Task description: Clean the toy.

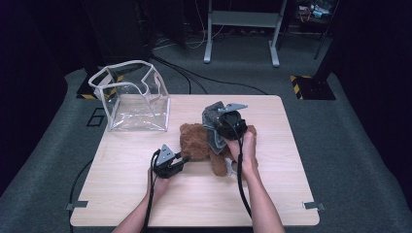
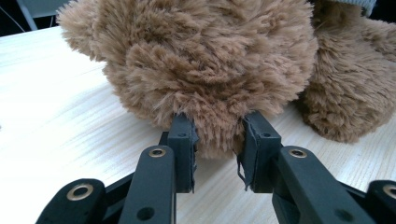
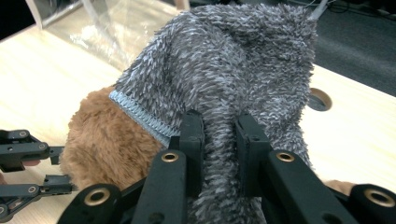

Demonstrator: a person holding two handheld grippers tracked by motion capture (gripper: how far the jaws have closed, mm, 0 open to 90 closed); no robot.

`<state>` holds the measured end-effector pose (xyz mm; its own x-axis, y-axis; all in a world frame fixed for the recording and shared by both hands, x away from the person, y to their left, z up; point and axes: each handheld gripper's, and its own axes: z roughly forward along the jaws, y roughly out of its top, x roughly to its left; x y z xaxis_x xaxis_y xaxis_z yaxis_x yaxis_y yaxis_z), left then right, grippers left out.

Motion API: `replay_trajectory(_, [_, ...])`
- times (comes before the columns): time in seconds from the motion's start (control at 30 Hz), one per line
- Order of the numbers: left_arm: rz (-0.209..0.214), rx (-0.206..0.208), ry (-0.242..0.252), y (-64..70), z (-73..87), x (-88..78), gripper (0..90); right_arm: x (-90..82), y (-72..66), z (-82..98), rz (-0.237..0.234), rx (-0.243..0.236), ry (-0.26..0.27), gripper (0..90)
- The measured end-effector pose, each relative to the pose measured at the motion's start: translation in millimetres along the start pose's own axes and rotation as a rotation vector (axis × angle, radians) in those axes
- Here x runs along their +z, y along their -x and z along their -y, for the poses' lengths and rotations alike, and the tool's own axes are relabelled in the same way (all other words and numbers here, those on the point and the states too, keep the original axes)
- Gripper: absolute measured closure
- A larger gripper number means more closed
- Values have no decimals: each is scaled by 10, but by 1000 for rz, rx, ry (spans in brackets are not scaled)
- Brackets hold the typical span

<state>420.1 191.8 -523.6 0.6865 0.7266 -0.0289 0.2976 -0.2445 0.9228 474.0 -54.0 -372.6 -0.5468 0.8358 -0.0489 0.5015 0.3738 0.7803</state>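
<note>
Plush bear point(image 1: 197, 141) and grey garment point(image 1: 212, 127) gripped at mid-table point(image 1: 121, 184).
One brown bear is pinched at its fur by the left gripper point(image 2: 217, 149), just ahead of its jaws; one grey fleecy garment, draped over the bear, is clamped between the narrowed jaws of the right gripper point(image 3: 219, 135). One clear bag point(image 1: 132, 96) stands well apart.

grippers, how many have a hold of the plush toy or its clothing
2. The left gripper pinches the brown plush toy at its lower edge. The right gripper is clamped on the grey fuzzy garment worn by the toy.
</note>
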Motion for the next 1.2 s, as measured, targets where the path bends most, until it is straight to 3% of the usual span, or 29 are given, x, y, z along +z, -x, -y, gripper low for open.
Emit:
replay_trajectory(0.2, [-3,-3,5,0,1,5,689,268,43,-53,20,-6,-77,757])
replay_trajectory(0.27, [-5,-1,10,0,2,8,689,381,73,-42,44,-8,-131,758])
replay_trajectory(0.37, [-7,-2,14,3,4,8,688,451,131,-23,51,4,-148,759])
replay_trajectory(0.63, [-7,-3,14,5,4,7,688,405,299,18,108,9,-162,759])
replay_trajectory(0.83, [2,2,5,5,0,1,689,328,538,119,123,86,-154,759])
replay_trajectory(0.97, [1,2,5,6,0,0,688,253,638,176,151,103,-148,759])
replay_trajectory(1.2, [1,1,6,6,0,0,688,122,833,347,178,177,-143,760])
